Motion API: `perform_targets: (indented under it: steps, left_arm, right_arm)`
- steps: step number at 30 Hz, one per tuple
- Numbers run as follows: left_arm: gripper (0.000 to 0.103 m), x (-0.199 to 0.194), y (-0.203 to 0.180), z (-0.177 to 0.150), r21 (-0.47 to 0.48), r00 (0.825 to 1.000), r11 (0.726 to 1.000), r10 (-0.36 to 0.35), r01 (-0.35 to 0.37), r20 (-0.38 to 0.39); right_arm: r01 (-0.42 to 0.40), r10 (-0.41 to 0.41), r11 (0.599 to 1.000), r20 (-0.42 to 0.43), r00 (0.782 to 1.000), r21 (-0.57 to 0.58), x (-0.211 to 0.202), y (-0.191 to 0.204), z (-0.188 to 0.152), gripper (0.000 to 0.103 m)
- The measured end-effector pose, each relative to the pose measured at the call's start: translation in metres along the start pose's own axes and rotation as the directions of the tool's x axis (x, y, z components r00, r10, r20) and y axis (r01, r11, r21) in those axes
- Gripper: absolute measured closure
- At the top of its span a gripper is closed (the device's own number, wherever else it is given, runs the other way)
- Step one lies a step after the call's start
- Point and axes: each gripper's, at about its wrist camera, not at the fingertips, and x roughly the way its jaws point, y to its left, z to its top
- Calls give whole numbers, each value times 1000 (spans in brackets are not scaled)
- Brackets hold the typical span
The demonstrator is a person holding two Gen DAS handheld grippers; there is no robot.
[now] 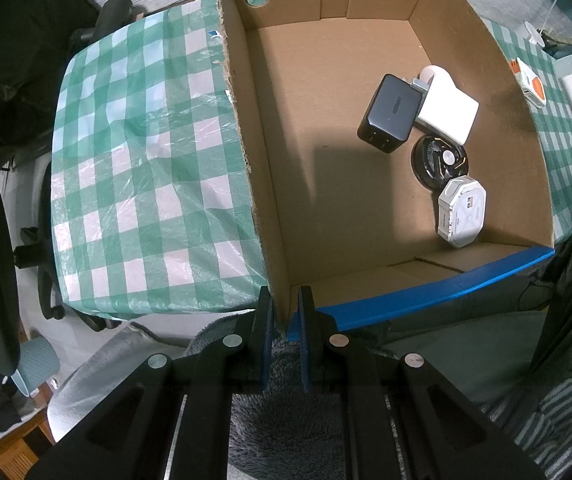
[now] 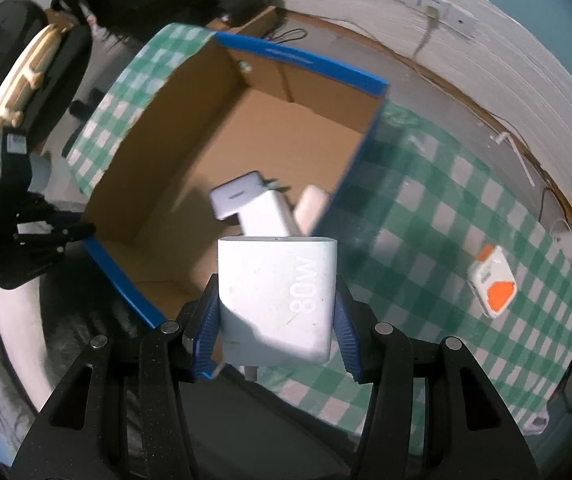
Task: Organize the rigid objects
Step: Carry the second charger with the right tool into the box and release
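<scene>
Seen from the left wrist, the left gripper (image 1: 286,312) is pointing straight down and clamping the near corner of the cardboard box (image 1: 242,136), one blue pad on each side of the wall where the raw cardboard edge meets the blue-taped rim, steadying it on the green checked tablecloth (image 1: 134,160). Ahead of those jaws and off to their right, a cluster is lying on the box floor: a black charger (image 1: 392,114) is touching a white charger (image 1: 448,114), a round black disc (image 1: 440,162) is sitting just below them, and a white octagonal case (image 1: 462,210) is resting nearest the gripper's side, close to the right wall. Beyond that wall, an orange-and-white pack (image 1: 532,82) is waiting on the cloth. Seen from the right wrist, the right gripper (image 2: 276,312) is gripping a white 80W charger (image 2: 276,296) across its broad body, the block's long axis running forward along the fingers, its prongs toward the camera. The box's open interior is lying ahead and slightly left of that load, the blue right wall passing just beyond the charger's far edge, so the drop appears to call for a short carry forward and leftward over the rim. The orange-and-white pack is sitting well off to this gripper's right, making this the nearer hand for it.
</scene>
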Motion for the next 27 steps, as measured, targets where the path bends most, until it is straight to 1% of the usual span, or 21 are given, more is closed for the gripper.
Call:
perform_targets:
  steps: [6,9,19,22,27]
  left_arm:
    - [93,0,0,0,1,1000,1000,0,0,-1]
    - [93,0,0,0,1,1000,1000,0,0,-1]
    - [93,0,0,0,-2,1000,1000,-4,4,0]
    - [93,0,0,0,-5,1000,1000,-7,7,2]
    - [93,-1,-1,1,-4,1000,1000,-7,7,2]
  right_arm:
    - [-21,20,999,-18,1000,-41,20,22,6,51]
    - [-14,13,998,-21,1000,-55,29,28,8,51]
    - [-20,16,998,-66,998,-57,53,27,5,51]
    - [-36,33,998,-72,997,-42,57,25,5,51]
    - [-25,21,998,-63,998,-49,57,27,5,51]
